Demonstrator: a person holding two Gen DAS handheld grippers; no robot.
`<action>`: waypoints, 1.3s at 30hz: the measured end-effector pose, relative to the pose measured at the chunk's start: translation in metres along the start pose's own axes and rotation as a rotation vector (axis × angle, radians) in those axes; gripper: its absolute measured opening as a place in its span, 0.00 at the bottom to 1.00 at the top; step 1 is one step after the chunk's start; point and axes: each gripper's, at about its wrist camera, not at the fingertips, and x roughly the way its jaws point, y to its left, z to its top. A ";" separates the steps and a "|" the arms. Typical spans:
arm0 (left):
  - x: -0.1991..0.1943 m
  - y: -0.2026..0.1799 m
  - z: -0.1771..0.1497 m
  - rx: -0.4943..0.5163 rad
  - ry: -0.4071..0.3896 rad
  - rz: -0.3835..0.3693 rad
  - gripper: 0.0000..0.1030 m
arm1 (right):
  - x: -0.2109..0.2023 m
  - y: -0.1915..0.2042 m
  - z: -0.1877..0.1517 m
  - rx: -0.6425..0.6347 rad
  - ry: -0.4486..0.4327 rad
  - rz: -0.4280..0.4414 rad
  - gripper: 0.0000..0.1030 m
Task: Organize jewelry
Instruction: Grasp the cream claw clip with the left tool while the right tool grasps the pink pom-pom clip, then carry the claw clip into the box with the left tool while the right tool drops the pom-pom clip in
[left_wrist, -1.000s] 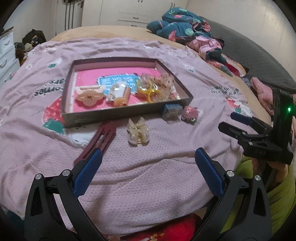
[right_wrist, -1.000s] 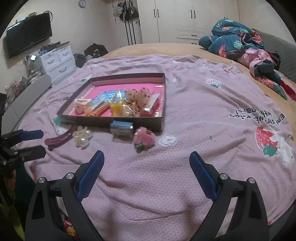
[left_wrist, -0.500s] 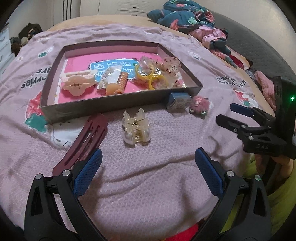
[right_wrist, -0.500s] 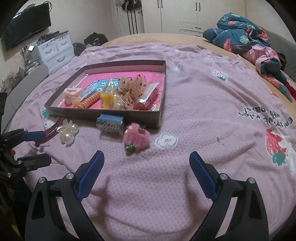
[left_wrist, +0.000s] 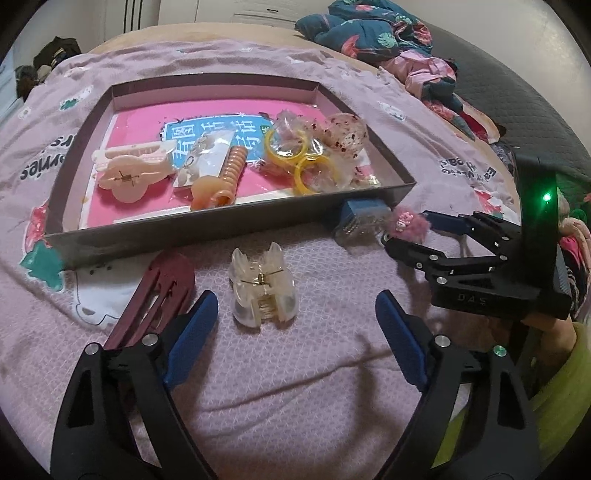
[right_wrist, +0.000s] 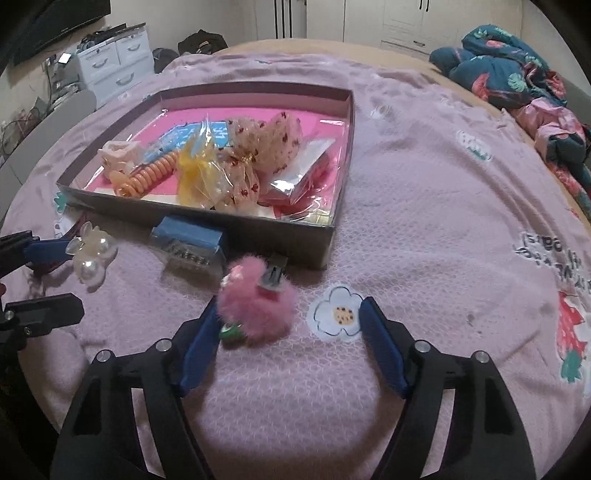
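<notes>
1. On the bed, a pink blanket (left_wrist: 295, 369) printed with strawberries and flowers carries a shallow grey cardboard tray (left_wrist: 221, 225) with a pink floor.
2. Inside the tray lie a peach plastic claw clip (left_wrist: 129, 171), an orange spiral hair tie (left_wrist: 225, 177), yellow rings in clear wrap (left_wrist: 299, 162) and a dotted sheer scrunchie (left_wrist: 343, 133).
3. Just outside the tray's near wall sit four loose pieces: a dark red flat hair clip (left_wrist: 155, 295), a clear claw clip with pearl beads (left_wrist: 262, 291), a small blue-topped clear box (left_wrist: 362, 218) and a fluffy pink pompom hair clip (right_wrist: 255, 306).
4. The left gripper (left_wrist: 295, 321) hangs low over the blanket, its jaws closing; the clear claw clip sits between the blue pads (left_wrist: 192, 332), touching neither.
5. The right gripper (right_wrist: 288, 332) is also closing; the pink pompom clip lies between its fingers, up against the left pad (right_wrist: 199, 343) and apart from the other. No squeeze shows.
6. A yellow-green sleeve (left_wrist: 554, 369) shows below the right gripper in the left wrist view.
7. Crumpled teal and pink floral bedding (right_wrist: 517, 74) lies well beyond the tray.
</notes>
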 end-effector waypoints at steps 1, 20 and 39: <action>0.002 0.001 0.001 -0.003 0.002 0.003 0.77 | 0.000 0.000 0.001 -0.002 -0.004 0.003 0.69; 0.009 0.013 0.000 -0.011 -0.028 0.065 0.31 | -0.021 0.007 -0.018 0.044 -0.103 0.080 0.27; -0.058 0.010 -0.011 -0.010 -0.132 0.011 0.30 | -0.080 0.051 -0.032 0.023 -0.197 0.148 0.27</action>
